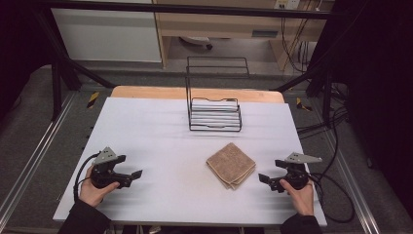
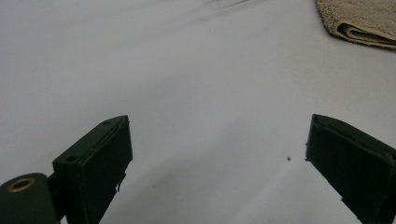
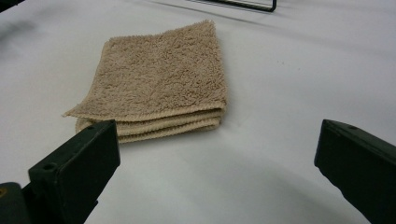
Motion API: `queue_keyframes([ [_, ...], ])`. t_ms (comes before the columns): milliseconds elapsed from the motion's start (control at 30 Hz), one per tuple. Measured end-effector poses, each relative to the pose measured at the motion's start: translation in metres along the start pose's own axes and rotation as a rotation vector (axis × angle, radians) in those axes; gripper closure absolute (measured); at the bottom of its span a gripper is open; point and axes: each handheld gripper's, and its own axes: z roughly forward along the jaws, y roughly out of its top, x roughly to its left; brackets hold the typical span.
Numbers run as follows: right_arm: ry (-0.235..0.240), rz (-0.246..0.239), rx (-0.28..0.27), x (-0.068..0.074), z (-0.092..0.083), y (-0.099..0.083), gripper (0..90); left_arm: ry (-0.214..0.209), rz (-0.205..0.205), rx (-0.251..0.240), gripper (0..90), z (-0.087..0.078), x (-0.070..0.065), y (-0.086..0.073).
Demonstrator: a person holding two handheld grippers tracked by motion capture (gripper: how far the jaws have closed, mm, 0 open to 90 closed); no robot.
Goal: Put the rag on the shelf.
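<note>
A folded brown towel (image 1: 231, 165) lies on the white bench (image 1: 160, 141), just ahead of the right gripper (image 1: 263, 178). It looks soft, light and floppy, so the stacked folded edge is probably the best place to pinch it. Both grippers' jaws stand wide and empty; the left gripper (image 1: 138, 173) is well apart.

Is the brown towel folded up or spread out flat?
Folded. The towel lies as a small square on the white table, and the right gripper view shows several layers stacked along its near edge.

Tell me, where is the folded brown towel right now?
In the high view, the folded brown towel lies on the white table, right of centre, between the wire rack and the right gripper.
</note>
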Motion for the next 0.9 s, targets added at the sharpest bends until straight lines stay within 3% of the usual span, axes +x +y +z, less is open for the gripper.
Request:
queue_keyframes([
  [900, -0.001, -0.01, 0.01, 0.002, 0.003, 0.0, 0.7, -0.012, 0.015, 0.037, 4.9, 0.015, -0.016, 0.007],
])
